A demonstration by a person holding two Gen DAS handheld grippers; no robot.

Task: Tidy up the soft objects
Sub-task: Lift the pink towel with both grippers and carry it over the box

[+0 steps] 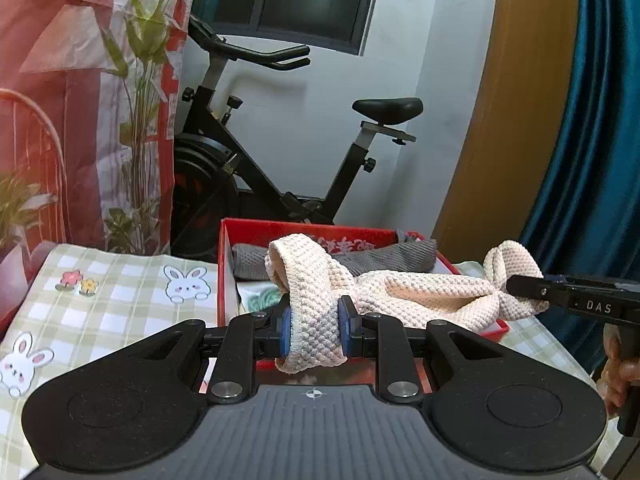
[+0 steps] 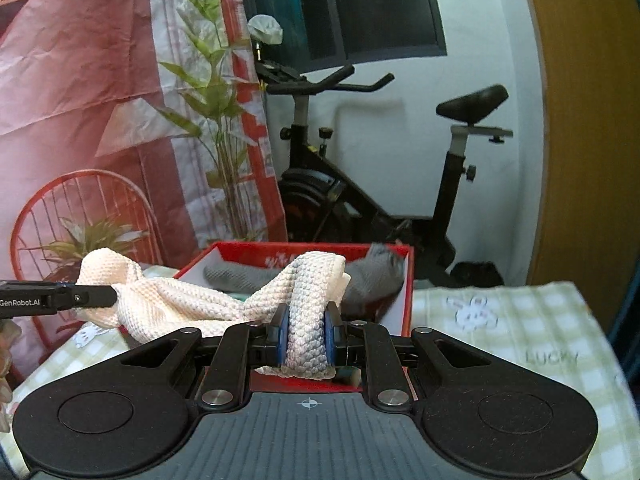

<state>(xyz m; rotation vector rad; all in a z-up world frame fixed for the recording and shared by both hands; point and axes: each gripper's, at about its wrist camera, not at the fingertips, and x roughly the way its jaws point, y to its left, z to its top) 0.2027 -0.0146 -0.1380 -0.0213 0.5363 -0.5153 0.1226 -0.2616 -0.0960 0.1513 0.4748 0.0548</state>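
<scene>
A cream waffle-knit towel (image 1: 420, 292) hangs stretched between both grippers, above a red box (image 1: 224, 264). My left gripper (image 1: 316, 326) is shut on one bunched end of it, the blue pads pressing both sides. My right gripper (image 2: 306, 334) is shut on the other end of the cream towel (image 2: 180, 300). Each gripper also shows in the other's view: the right gripper (image 1: 516, 286) at the right edge, the left gripper (image 2: 108, 296) at the left edge. A grey waffle-knit cloth (image 1: 384, 258) lies inside the box, partly hidden by the towel.
The red box (image 2: 404, 300) sits on a table with a green checked cloth (image 1: 112, 292) printed with rabbits. Behind stand a black exercise bike (image 1: 304, 168), a leafy plant (image 1: 140, 92), a red wire chair (image 2: 80, 216) and a wooden door (image 1: 516, 120). A hand (image 1: 616, 372) grips the right handle.
</scene>
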